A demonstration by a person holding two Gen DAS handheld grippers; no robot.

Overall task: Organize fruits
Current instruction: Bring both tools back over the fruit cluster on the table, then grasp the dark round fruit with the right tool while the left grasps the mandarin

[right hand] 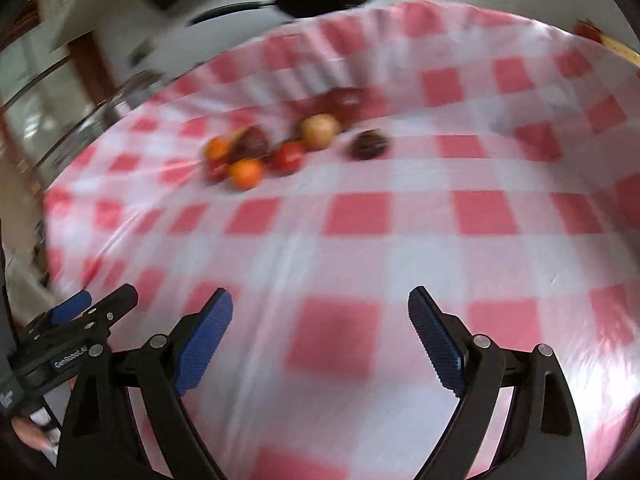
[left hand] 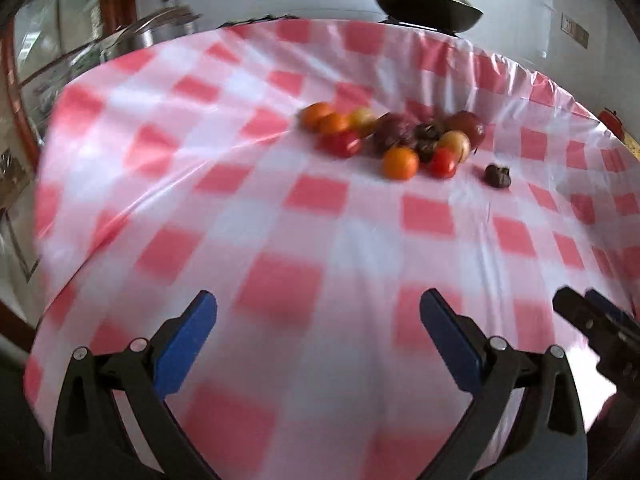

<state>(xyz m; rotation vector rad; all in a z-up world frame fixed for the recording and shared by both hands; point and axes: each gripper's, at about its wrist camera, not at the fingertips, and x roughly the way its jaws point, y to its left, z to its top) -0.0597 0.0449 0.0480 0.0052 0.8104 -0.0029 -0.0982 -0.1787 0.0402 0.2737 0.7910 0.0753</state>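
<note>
Tablecloth in red-white check fills your view, black lidded pan past its far edge, fruits piled mid-table with one dark fruit just apart, your left gripper and right gripper both spread wide, empty.

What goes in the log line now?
left claw: open, empty | right claw: open, empty | fruit pile: on checked tablecloth, untouched
</note>
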